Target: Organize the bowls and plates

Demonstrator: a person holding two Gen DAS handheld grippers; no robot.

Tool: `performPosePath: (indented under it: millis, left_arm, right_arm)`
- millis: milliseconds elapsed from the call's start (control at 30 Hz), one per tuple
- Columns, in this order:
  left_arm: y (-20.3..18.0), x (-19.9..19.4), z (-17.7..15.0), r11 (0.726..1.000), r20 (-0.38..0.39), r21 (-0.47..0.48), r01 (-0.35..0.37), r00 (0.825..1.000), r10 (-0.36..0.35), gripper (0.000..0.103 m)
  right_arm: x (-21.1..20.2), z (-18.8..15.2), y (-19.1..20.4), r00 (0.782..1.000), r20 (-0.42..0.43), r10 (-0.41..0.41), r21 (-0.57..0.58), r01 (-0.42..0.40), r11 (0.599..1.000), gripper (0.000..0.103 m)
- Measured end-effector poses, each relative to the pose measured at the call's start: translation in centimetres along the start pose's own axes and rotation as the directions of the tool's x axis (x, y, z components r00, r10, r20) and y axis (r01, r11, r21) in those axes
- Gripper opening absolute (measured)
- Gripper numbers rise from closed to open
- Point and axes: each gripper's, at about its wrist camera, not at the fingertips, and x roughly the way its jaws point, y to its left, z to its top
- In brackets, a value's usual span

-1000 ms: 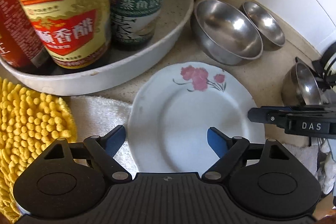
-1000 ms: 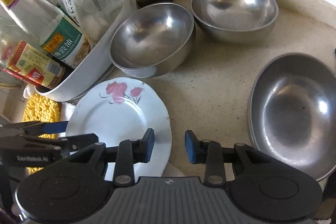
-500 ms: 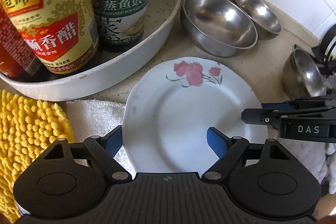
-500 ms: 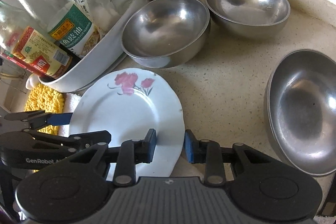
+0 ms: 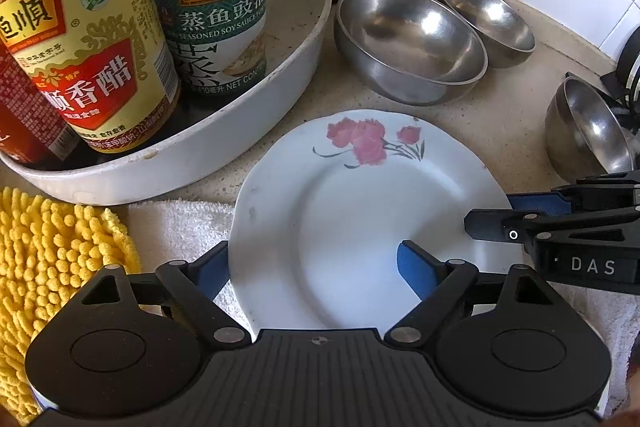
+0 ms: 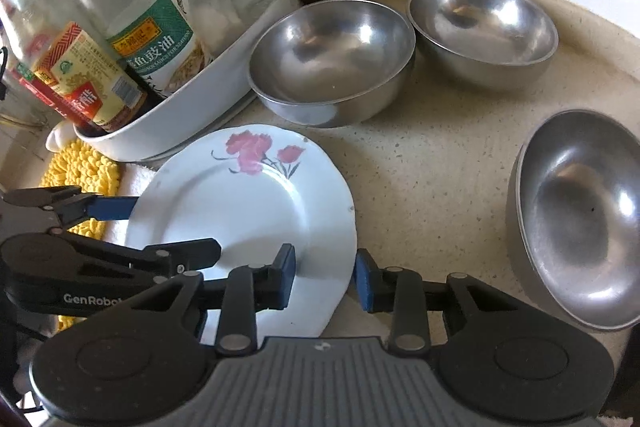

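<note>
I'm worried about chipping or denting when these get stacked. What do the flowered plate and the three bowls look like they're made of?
The plate looks like glazed ceramic or porcelain: glossy white, a printed pink flower, a scalloped rim. Melamine can't be ruled out. The bowls look like stainless steel: grey metal with a brushed sheen, bright highlights and blurred reflections.

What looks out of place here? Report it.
The flowered plate lies askew: its near side rests on the white towel, its far side on the counter. A small dark mark, maybe a chip, shows on its rim.
</note>
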Motion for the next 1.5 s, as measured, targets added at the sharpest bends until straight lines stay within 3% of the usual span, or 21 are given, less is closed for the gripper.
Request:
performPosePath:
  millis: [633,833,1000,1200,1367,1500]
  left_arm:
    - [1.6,-2.6,0.1,1.0,0.035,-0.02,-0.008,0.999,0.009,0.081]
    - [2.2,-2.2,-0.4,1.0,0.015,-0.026,-0.012,1.0,0.013,0.08]
    - [3.6,-1.8,-1.3,0.998,0.006,-0.064,0.017,1.0,-0.017,0.072]
    - [4.4,-2.3,-2.1,0.997,0.0,-0.065,0.04,0.999,-0.04,0.075]
    - [2.8,-1.7,-2.1,0.999,0.01,-0.014,0.037,0.999,-0.037,0.089]
    - [2.7,-2.0,-2.0,0.999,0.018,-0.048,0.019,1.0,-0.019,0.086]
  right_arm:
    - [-2.6,0.5,0.0,0.997,0.067,0.047,0.054,-0.051,0.997,0.049]
    - [-1.4,0.8,-0.1,0.998,0.046,0.045,0.075,-0.048,0.996,0.049]
    - [-0.4,0.6,-0.5,0.998,0.016,0.064,0.092,-0.065,0.994,0.048]
    - [-0.9,-0.2,-1.2,0.995,-0.012,0.1,0.091,-0.099,0.991,0.048]
    - [-0.3,-0.7,-0.3,0.995,0.0,0.097,0.08,-0.097,0.992,0.05]
    - [-0.5,-0.7,-0.1,0.997,0.009,0.081,0.079,-0.082,0.993,0.05]
